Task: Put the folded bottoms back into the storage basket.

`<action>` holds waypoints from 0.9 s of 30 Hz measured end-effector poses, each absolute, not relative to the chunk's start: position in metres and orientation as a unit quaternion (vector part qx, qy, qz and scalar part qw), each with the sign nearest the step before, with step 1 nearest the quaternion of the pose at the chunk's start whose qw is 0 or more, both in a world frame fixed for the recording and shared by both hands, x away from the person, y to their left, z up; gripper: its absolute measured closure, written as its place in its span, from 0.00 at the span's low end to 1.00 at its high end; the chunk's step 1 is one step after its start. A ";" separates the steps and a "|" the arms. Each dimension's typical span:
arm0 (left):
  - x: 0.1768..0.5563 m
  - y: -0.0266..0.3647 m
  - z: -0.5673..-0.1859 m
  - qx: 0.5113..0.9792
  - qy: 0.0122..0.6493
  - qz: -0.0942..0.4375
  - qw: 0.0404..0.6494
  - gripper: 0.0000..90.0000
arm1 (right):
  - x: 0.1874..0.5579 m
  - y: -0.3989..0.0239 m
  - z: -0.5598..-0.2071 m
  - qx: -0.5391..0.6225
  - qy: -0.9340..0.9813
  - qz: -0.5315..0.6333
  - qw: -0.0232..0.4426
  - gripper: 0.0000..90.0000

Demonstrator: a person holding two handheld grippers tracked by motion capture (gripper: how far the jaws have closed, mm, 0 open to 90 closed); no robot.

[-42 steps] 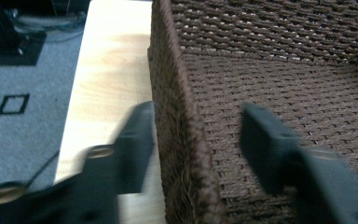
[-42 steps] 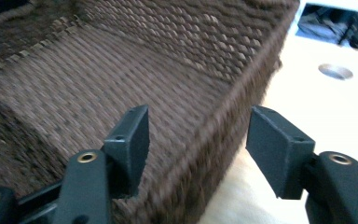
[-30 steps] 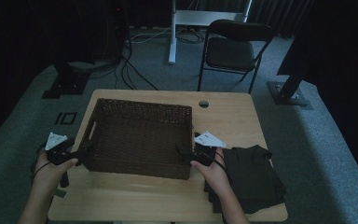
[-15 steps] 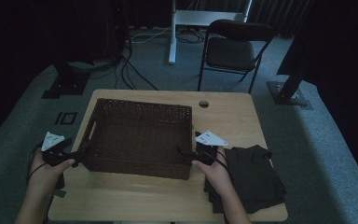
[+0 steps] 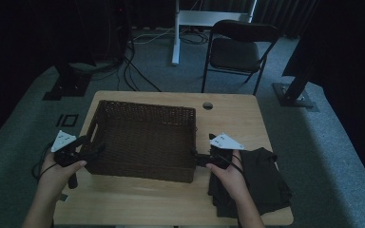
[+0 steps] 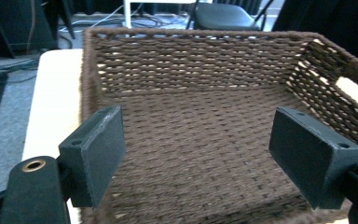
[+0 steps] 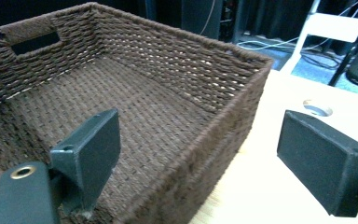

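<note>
Basket (image 5: 142, 137) sits between both wide-spread tools.

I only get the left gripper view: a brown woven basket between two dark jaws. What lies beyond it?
Observer: The basket sits on a wooden table; folded dark cloth lies at its right end.
Operator: Is another gripper around?
Observer: Yes, the right gripper hangs open at the basket's right wall.
Operator: Anything on the tabletop itself?
Observer: A round hole behind the basket's far right corner.
Operator: And past the table?
Observer: A black folding chair.
</note>
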State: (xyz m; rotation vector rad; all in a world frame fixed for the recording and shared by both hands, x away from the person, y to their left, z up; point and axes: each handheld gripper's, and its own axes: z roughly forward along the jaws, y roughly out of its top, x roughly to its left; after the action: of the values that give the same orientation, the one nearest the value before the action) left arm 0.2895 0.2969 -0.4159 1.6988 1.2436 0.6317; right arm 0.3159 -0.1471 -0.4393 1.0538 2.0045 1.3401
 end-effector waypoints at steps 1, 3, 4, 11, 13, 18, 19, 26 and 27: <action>0.289 0.295 -0.415 0.689 0.502 0.255 0.456 0.21 | 0.315 -0.149 -0.439 0.388 0.737 0.493 0.253 0.14; 0.289 0.290 -0.414 0.692 0.498 0.254 0.457 0.21 | 0.314 -0.154 -0.438 0.389 0.736 0.491 0.256 0.14; 0.289 0.288 -0.413 0.693 0.495 0.255 0.458 0.21 | 0.314 -0.156 -0.438 0.390 0.735 0.492 0.256 0.15; 0.290 0.271 -0.411 0.704 0.477 0.244 0.466 0.21 | 0.311 -0.169 -0.437 0.398 0.730 0.490 0.262 0.14; 0.290 0.266 -0.411 0.709 0.471 0.243 0.465 0.21 | 0.311 -0.172 -0.437 0.399 0.729 0.490 0.264 0.14; 0.290 0.255 -0.410 0.716 0.459 0.240 0.467 0.21 | 0.309 -0.180 -0.439 0.405 0.724 0.491 0.267 0.14; 0.290 0.253 -0.410 0.717 0.457 0.238 0.469 0.21 | 0.309 -0.182 -0.439 0.408 0.723 0.490 0.268 0.14; 0.291 0.238 -0.409 0.718 0.444 0.240 0.480 0.21 | 0.305 -0.195 -0.441 0.413 0.719 0.488 0.272 0.14; 0.291 0.236 -0.409 0.720 0.441 0.239 0.480 0.21 | 0.304 -0.197 -0.441 0.414 0.718 0.488 0.272 0.14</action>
State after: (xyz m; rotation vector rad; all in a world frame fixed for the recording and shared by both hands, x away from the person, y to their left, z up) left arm 0.2908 0.2355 -0.4087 1.7572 1.0750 0.5837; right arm 0.3043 -0.1969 -0.4410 1.1154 1.9338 1.3140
